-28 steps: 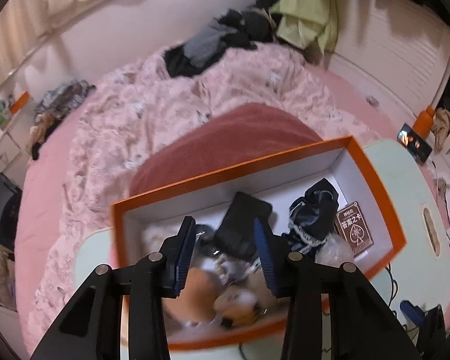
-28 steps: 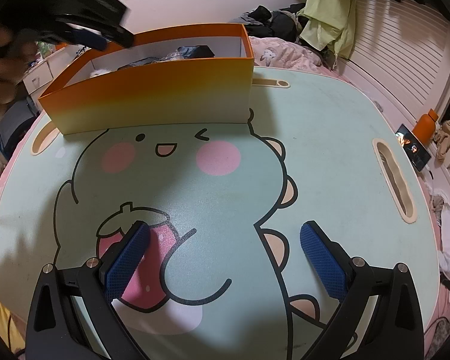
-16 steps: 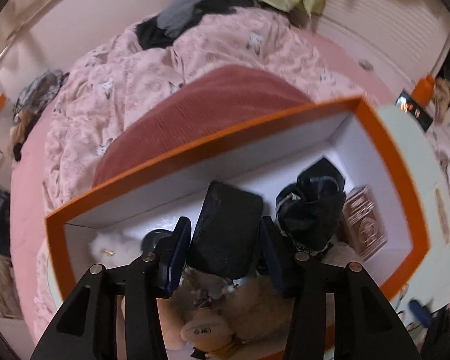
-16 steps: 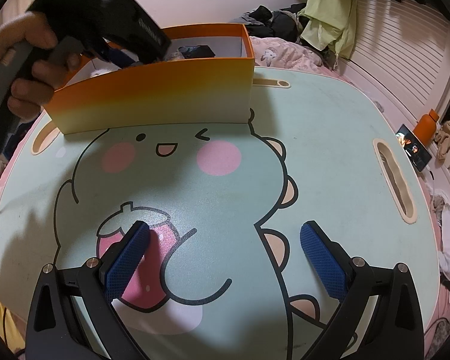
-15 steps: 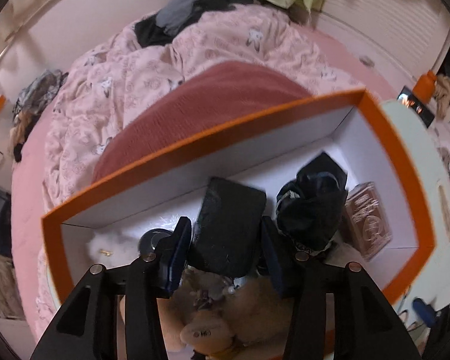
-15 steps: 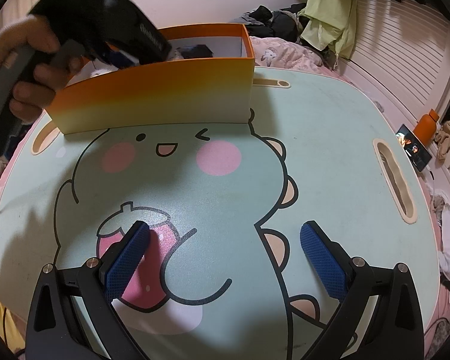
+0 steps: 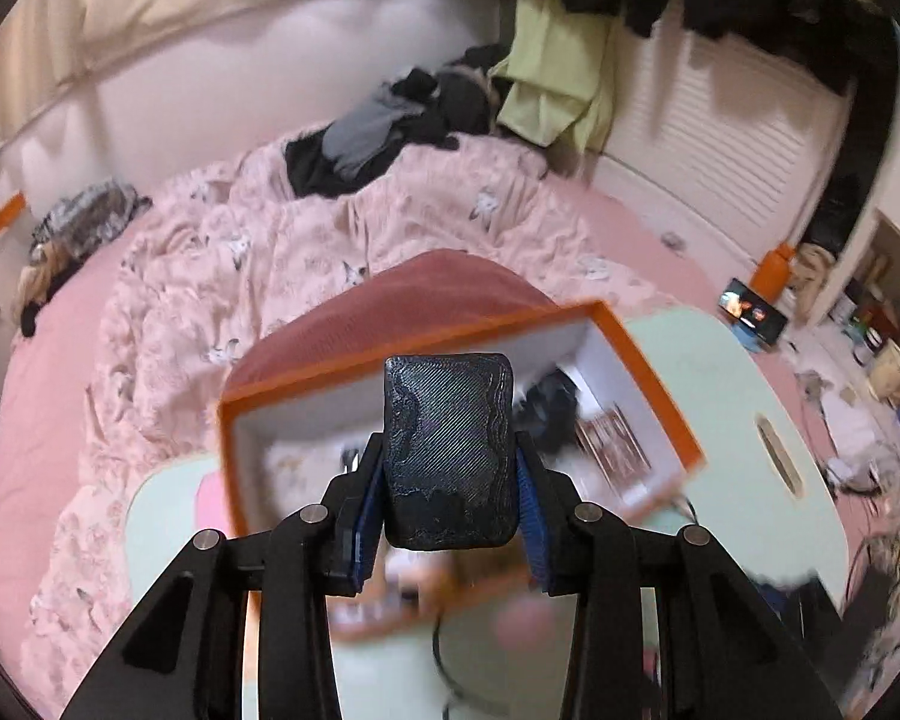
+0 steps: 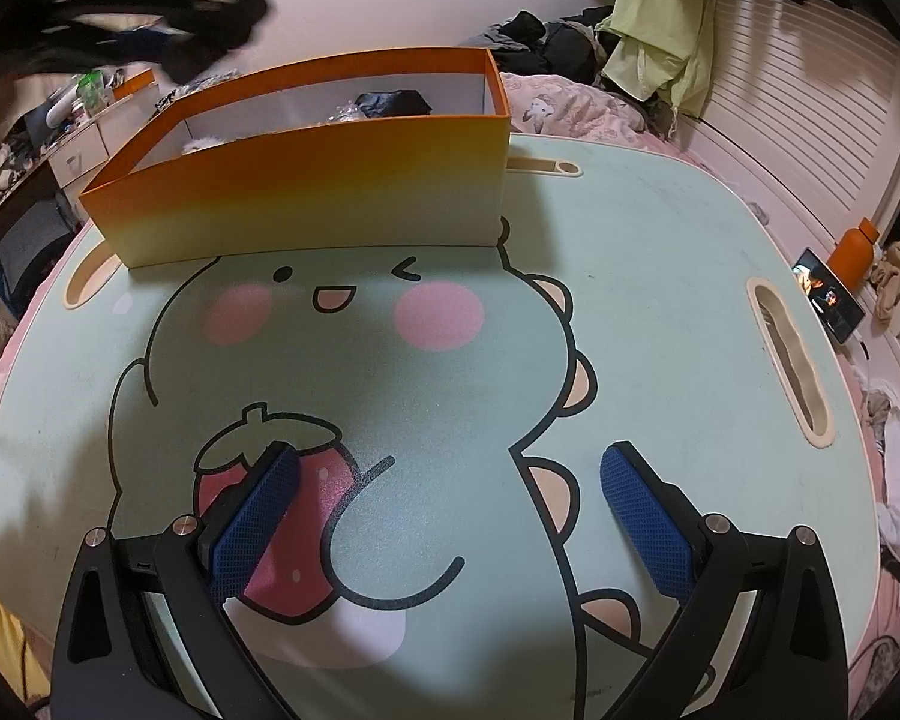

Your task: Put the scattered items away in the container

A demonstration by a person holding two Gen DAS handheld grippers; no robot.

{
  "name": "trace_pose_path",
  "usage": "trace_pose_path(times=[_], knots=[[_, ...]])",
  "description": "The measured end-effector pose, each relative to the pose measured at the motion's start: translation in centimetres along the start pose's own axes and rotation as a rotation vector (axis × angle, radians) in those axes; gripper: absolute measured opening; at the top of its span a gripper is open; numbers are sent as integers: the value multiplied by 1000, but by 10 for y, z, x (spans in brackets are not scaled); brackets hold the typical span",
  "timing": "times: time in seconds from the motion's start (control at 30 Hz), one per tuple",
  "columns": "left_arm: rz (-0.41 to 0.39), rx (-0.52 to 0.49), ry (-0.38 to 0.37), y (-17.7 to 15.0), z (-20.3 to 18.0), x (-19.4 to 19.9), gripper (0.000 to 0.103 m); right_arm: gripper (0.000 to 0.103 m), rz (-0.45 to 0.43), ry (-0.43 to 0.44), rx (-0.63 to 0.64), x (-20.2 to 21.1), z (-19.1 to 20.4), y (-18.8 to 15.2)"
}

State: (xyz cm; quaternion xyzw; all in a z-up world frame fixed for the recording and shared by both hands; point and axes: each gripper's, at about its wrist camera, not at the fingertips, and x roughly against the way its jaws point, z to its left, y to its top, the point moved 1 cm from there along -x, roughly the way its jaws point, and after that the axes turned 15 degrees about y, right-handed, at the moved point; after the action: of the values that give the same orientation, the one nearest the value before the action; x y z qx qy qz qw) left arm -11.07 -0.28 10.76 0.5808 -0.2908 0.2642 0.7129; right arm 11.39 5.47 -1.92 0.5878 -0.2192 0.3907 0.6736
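Above the box: the left gripper [image 7: 450,492] is clamped on a black textured pouch [image 7: 449,450], holding it upright in the air over the container — pads pressed on both of its sides.
Container: an orange box [image 8: 306,192] with a white interior sits at the far edge of the mint cartoon-print table [image 8: 660,276]; a dark bundle [image 8: 393,103] and something white and fluffy show over its rim from the right wrist view.
Other contents: from the left wrist view the inside is motion-blurred — a brown patterned card pack [image 7: 612,441] can just be made out.
Right gripper: the right gripper [image 8: 450,510] hangs low over the table with its 2 blue pads well apart, holding nothing.
Table surface: no loose items show on it in either view.
Risk 1: the pouch looks stiff and is pinched only low on its sides, so a fast swing could tilt it or let it slip out.
Risk 2: letting go off-centre could land it on the box rim, or beyond it on the pink quilt [image 7: 258,264].
Risk 3: a low pass with the fingers could knock the light box wall and shift the box.
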Motion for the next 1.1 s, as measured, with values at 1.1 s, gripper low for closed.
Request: trace_pose_path(times=[1.1], knots=[[-27, 362, 30, -116, 94, 16, 64, 100, -172, 121, 114, 38, 38, 119]])
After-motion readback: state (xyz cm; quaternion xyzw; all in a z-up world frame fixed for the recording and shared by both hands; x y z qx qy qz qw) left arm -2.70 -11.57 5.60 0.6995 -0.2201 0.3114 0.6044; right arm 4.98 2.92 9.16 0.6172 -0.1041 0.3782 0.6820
